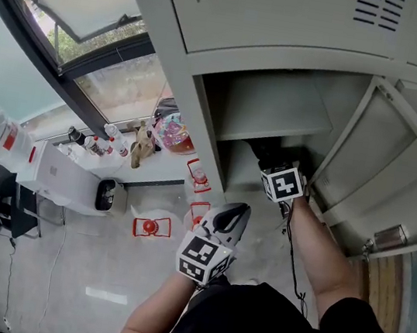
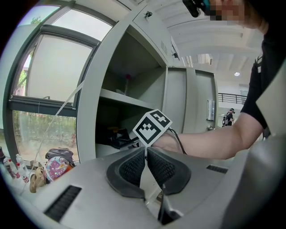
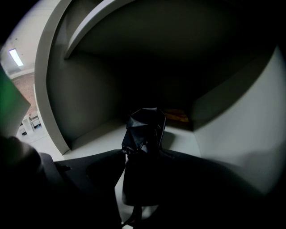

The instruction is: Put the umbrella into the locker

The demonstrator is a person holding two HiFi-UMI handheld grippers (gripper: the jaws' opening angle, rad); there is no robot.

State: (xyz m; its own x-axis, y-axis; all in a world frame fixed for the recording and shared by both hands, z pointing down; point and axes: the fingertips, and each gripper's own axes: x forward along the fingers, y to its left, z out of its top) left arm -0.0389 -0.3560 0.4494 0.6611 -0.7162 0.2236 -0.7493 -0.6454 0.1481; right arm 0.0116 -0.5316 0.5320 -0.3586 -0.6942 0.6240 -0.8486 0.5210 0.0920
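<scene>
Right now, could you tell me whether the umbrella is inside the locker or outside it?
Inside: the black umbrella sits within the locker compartment, below the shelf.

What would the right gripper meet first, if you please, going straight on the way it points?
Most likely the folded black umbrella, lying on the locker floor just ahead, between the open jaws of the right gripper; depth is hard to judge.
</scene>
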